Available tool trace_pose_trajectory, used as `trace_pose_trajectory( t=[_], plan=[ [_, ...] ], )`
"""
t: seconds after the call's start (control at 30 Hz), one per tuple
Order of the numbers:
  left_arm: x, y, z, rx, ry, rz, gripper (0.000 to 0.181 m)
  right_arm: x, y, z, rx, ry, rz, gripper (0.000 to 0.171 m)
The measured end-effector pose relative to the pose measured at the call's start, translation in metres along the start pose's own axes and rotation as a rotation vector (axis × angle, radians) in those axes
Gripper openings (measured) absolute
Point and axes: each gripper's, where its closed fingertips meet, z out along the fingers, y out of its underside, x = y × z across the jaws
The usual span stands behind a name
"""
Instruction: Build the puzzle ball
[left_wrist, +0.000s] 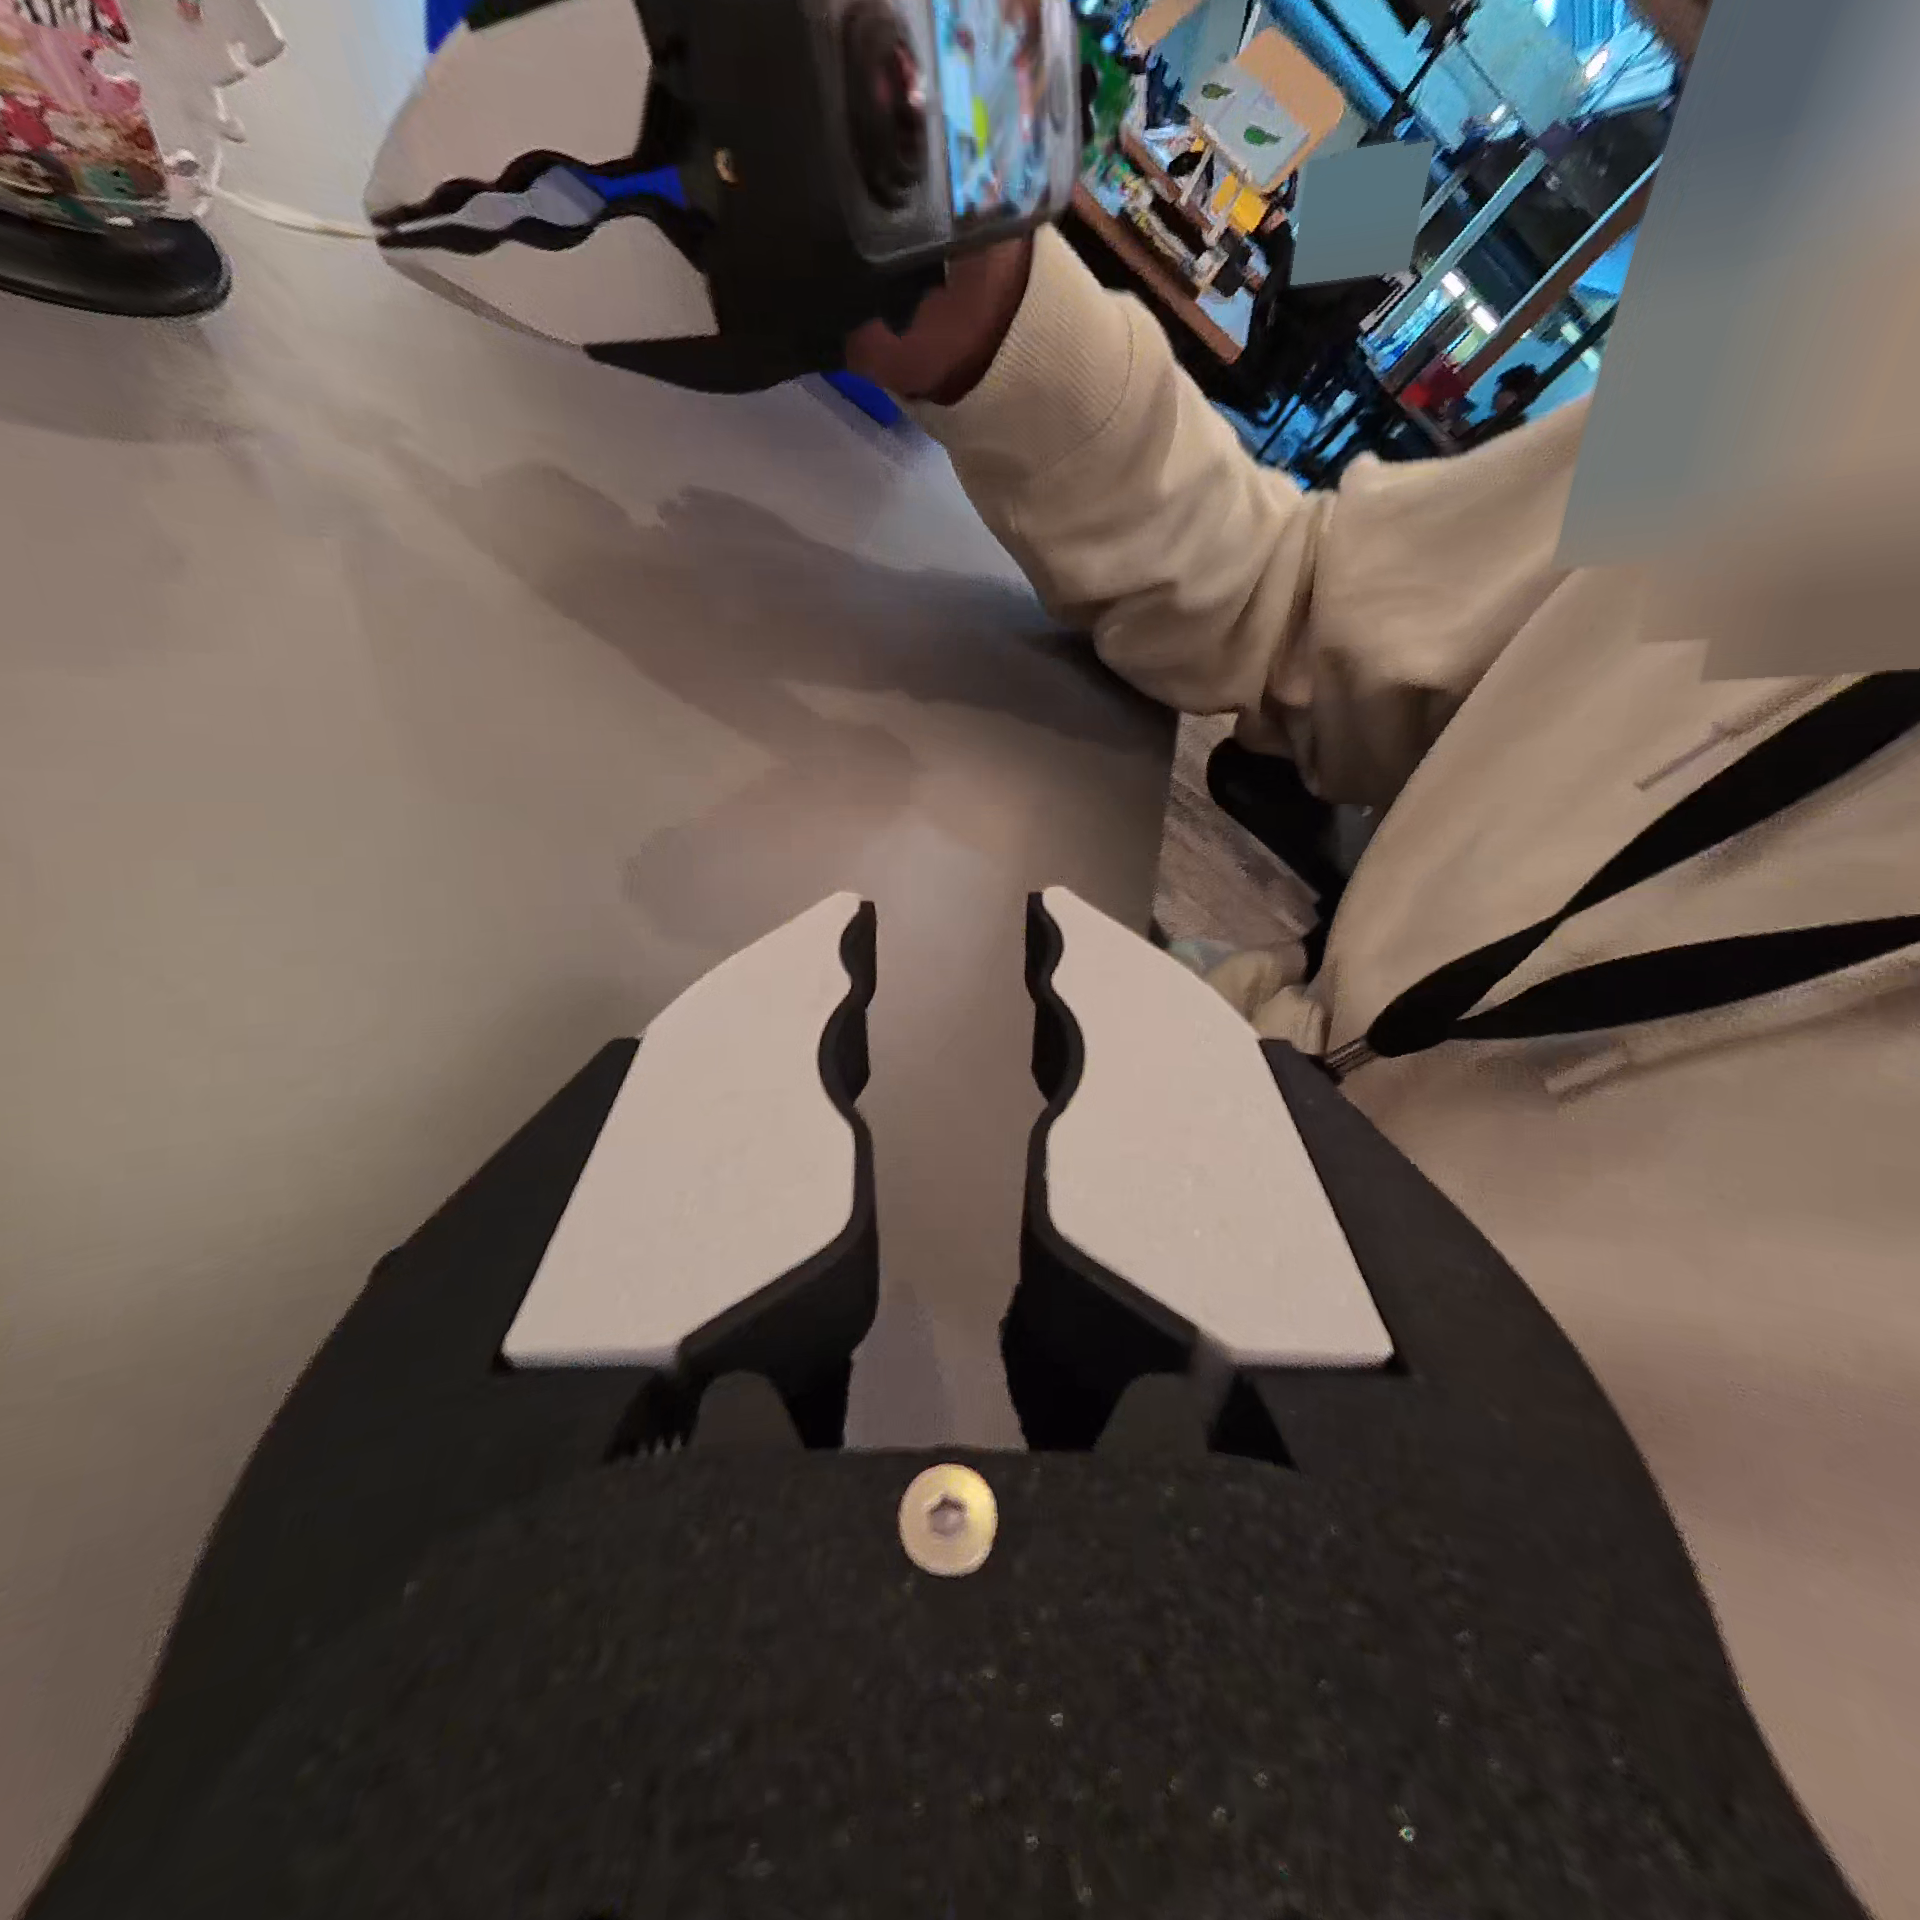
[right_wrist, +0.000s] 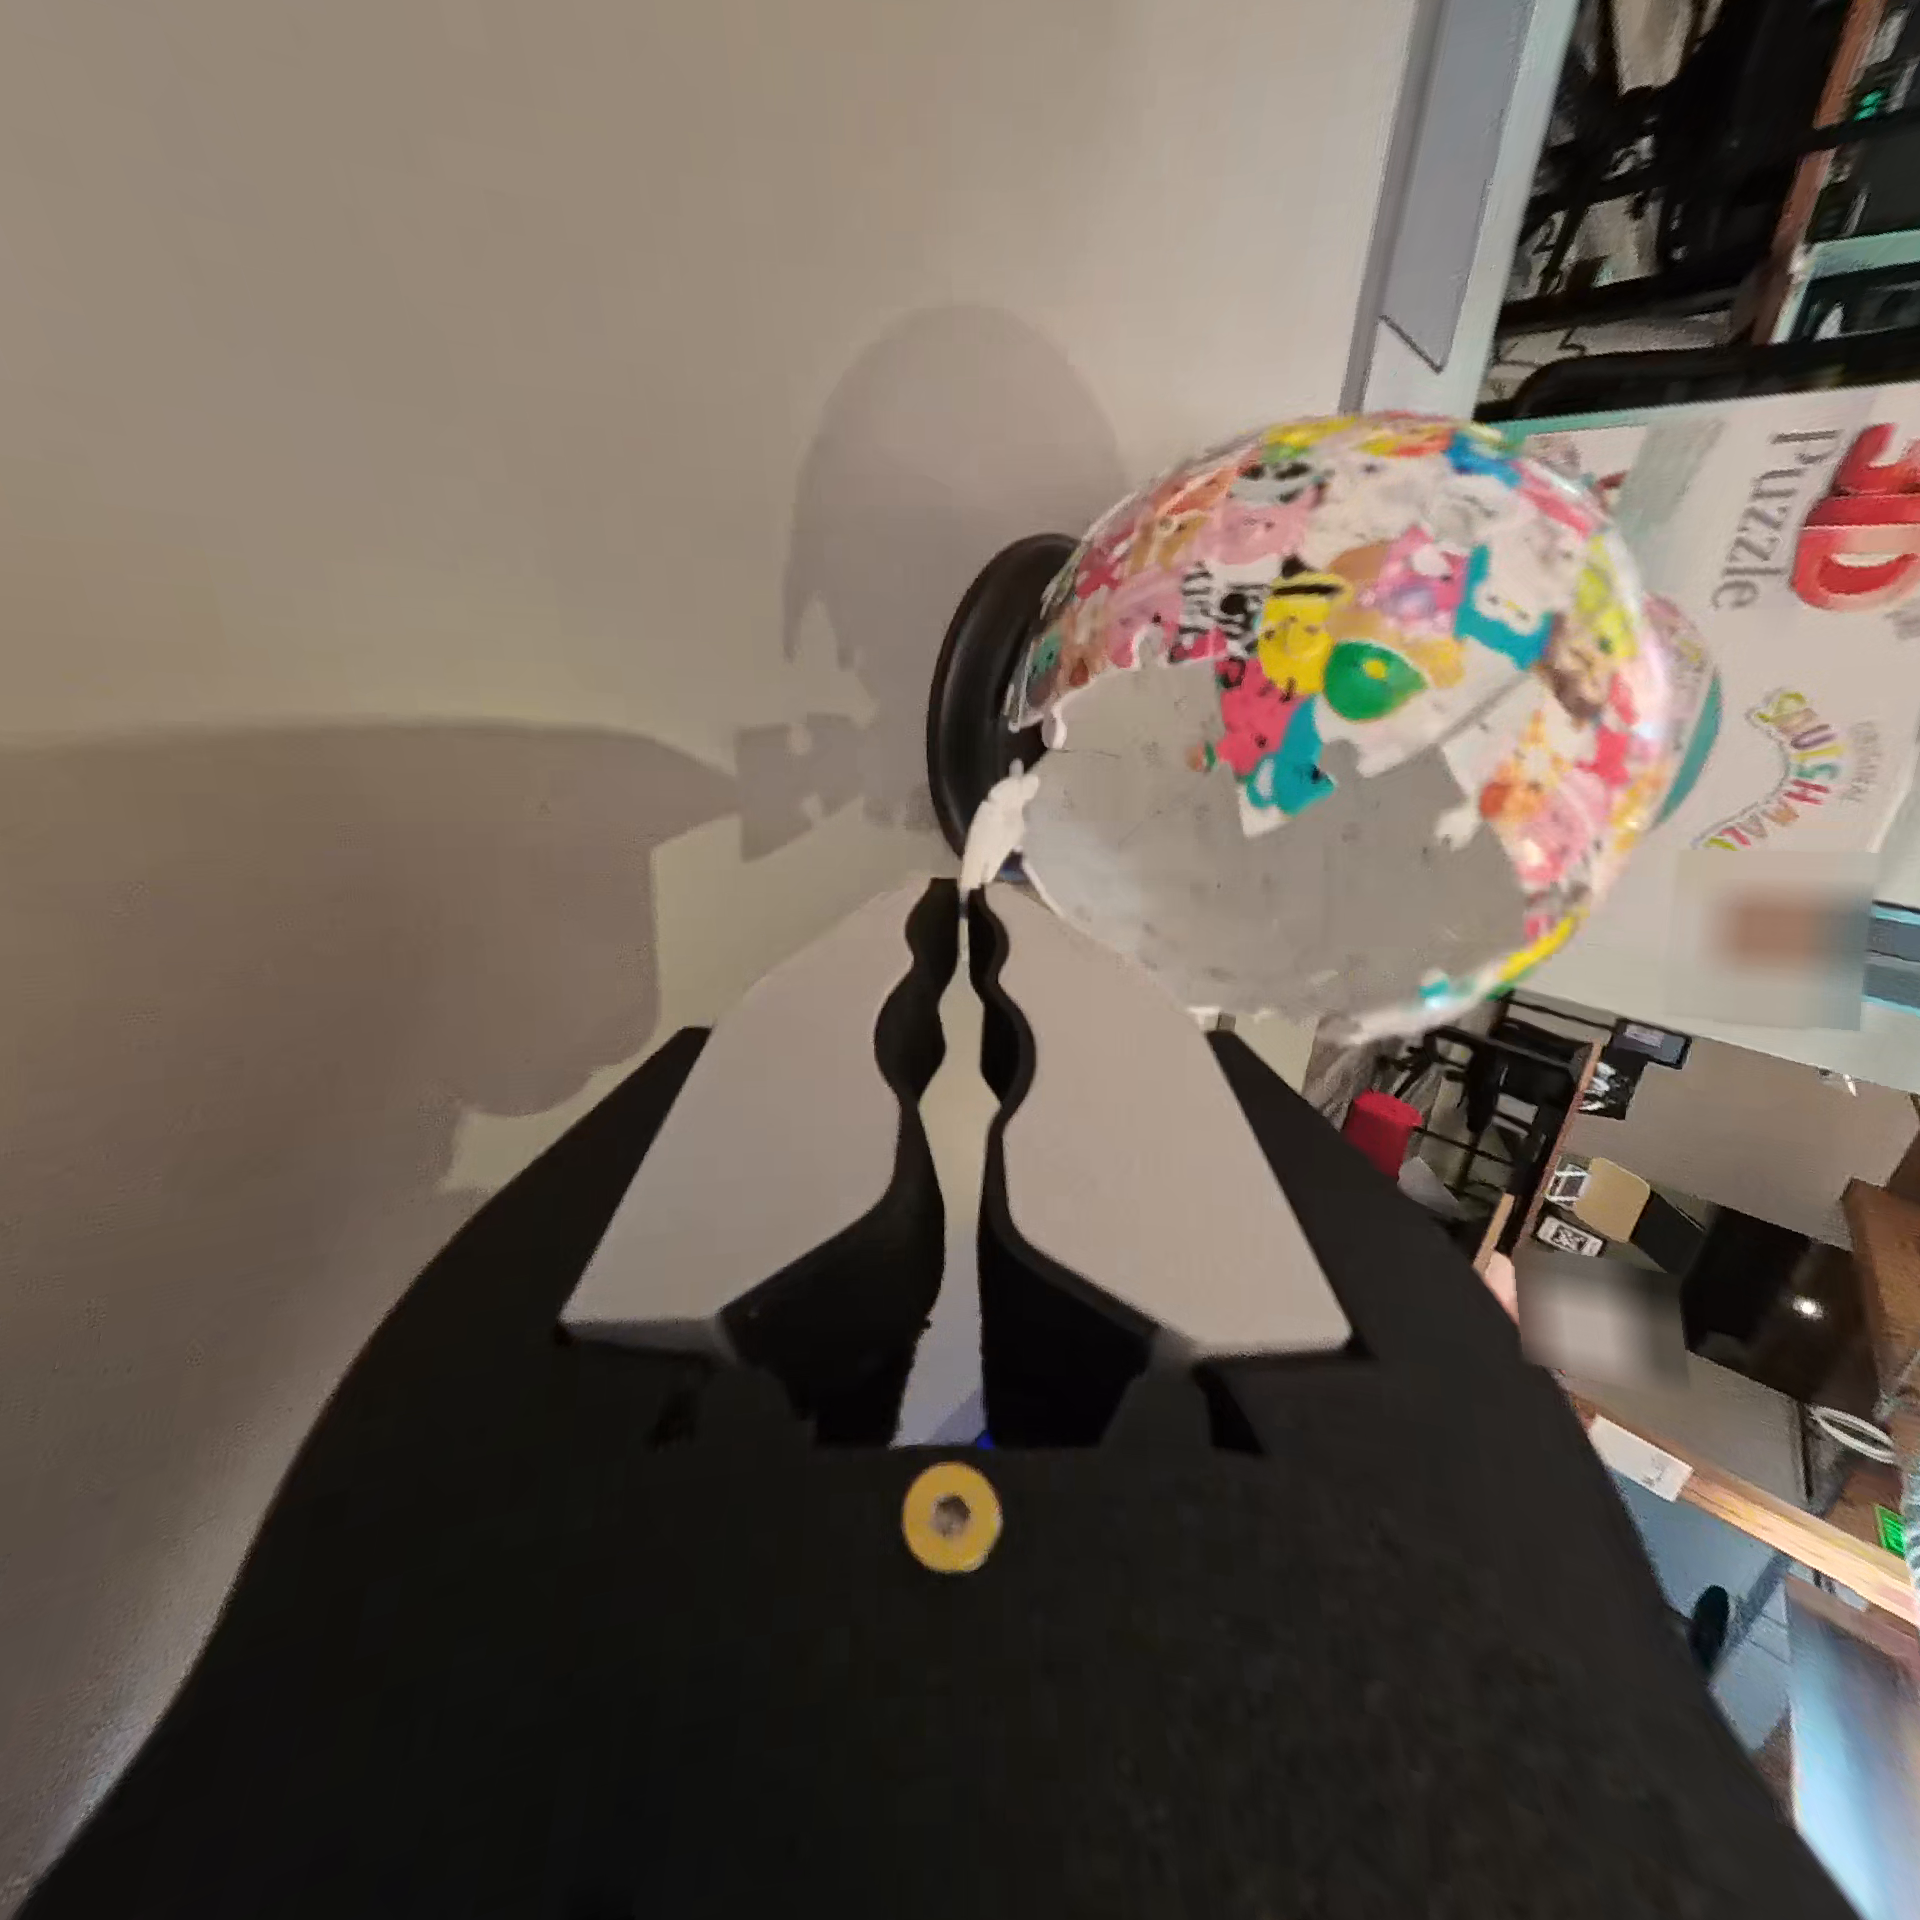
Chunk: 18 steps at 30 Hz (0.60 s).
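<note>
Puzzle ball (right_wrist: 1351, 707) on its black stand (right_wrist: 977, 675) on the tabletop (right_wrist: 416, 520) looks over half built, big gap left; right gripper (right_wrist: 961, 914) pinches a white piece (right_wrist: 997, 826) at the gap edge, left gripper (left_wrist: 951, 914) fingers spread, empty.

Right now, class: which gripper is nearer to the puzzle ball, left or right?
Right. The right gripper is shut on a white piece at the puzzle ball's open edge. The left gripper hangs open over bare table, with the ball far off.

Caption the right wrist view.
Right gripper pinches a white puzzle piece at the open rim of the colourful half-built puzzle ball.
</note>
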Motion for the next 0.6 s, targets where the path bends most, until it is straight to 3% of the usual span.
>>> trace_pose_trajectory(
  t=[0.27,0.6],
  plan=[
    [-0.013,-0.013,0.017,-0.027,0.011,0.061,0.025,0.010,-0.001,0.037,-0.026,-0.057,-0.026,0.002],
    [-0.024,-0.017,0.026,-0.049,0.016,0.053,0.025,0.011,-0.002,0.051,-0.065,-0.080,-0.010,0.002]
  ],
)
